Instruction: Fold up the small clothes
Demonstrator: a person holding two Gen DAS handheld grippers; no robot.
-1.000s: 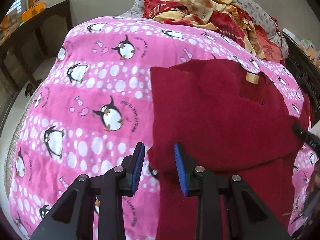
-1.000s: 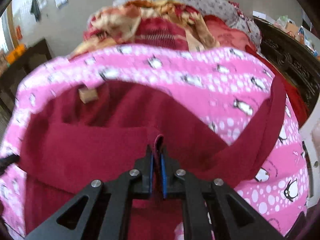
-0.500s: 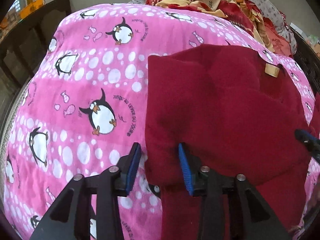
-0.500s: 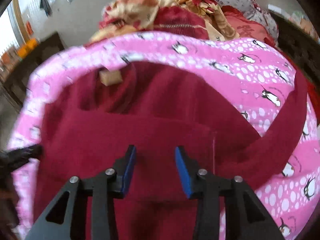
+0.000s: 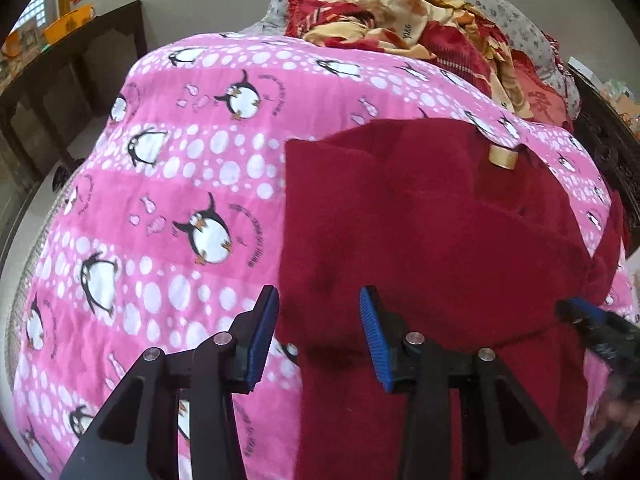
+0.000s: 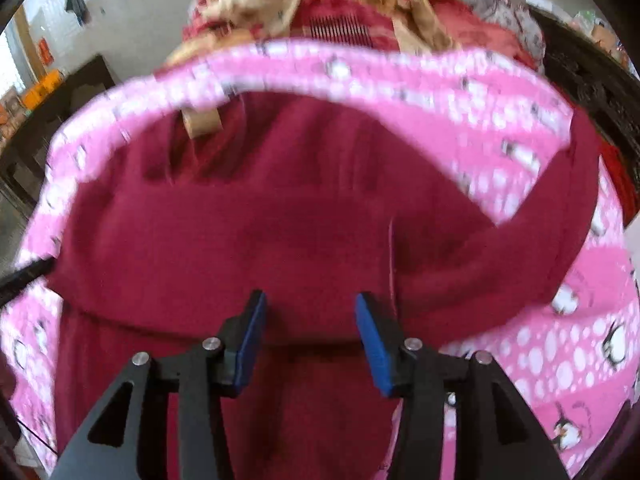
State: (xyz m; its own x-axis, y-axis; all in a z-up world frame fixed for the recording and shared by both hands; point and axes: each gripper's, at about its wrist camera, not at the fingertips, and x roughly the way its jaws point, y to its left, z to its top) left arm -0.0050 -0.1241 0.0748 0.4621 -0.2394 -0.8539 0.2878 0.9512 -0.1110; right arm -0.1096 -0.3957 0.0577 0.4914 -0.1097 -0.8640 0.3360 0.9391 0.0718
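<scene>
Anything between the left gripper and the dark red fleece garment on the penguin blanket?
Nothing visible. The left gripper is open, its jaws straddling the left edge of the dark red fleece garment, which lies flat on the pink penguin-print blanket. The right gripper, also open, hangs over the garment's other side.
</scene>
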